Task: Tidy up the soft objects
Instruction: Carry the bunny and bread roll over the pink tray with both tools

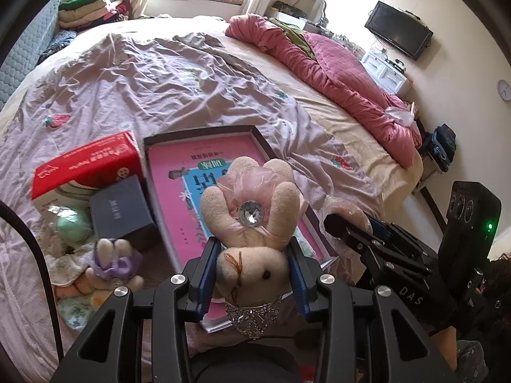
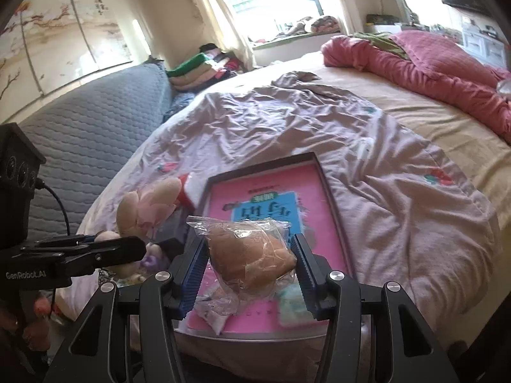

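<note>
My left gripper [image 1: 252, 252] is shut on a beige plush bunny [image 1: 252, 210] with a pink veil, a gem and a silver crown; its head sits between the blue pads. It hangs over a dark tray [image 1: 204, 132] holding a pink book [image 1: 179, 185]. My right gripper [image 2: 249, 255] is shut on a brown bun wrapped in clear plastic [image 2: 249, 252], above the same tray [image 2: 265, 162] and pink book [image 2: 322, 198]. In the right wrist view the left gripper [image 2: 127, 249] and its bunny [image 2: 147, 207] show at the left. The right gripper [image 1: 345, 223] appears at the right of the left wrist view.
Left of the tray lie a red box [image 1: 86, 166], a dark blue box [image 1: 119, 214], a green ball [image 1: 72, 226], a small plush with a purple bow [image 1: 111, 261] and cloths. A crumpled mauve sheet [image 1: 143, 76] covers the bed; a red quilt [image 1: 335, 73] lies far right.
</note>
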{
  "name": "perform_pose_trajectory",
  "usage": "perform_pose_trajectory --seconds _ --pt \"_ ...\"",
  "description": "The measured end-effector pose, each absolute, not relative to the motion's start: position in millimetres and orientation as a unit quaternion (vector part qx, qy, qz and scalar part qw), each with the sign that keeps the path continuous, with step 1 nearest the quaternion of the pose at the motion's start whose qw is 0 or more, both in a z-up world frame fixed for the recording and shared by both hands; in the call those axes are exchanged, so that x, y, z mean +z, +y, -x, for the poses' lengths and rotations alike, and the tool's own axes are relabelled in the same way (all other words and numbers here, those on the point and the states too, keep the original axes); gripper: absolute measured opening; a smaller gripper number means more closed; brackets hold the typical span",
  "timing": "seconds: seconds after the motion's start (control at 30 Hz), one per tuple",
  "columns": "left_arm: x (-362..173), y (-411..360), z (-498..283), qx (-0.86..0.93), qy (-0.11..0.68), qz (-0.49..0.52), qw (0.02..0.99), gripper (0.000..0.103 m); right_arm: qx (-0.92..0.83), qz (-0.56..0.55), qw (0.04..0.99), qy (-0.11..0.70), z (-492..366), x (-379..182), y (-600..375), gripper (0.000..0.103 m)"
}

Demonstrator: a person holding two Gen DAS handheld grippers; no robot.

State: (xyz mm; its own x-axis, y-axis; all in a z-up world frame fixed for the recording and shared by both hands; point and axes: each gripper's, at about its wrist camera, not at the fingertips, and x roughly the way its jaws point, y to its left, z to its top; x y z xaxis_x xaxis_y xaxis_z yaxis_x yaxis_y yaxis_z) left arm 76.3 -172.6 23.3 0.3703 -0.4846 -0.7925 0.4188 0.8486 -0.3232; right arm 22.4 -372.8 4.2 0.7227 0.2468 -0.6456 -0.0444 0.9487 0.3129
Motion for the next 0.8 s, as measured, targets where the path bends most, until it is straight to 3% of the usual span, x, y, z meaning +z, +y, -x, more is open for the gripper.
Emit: perform_pose_trajectory --seconds 0.8 --pt "-54 -247 -68 -0.3 0.55 -0.033 0.779 0.041 0.003 -0.128 0.908 0.399 -27 -29 -406 0.054"
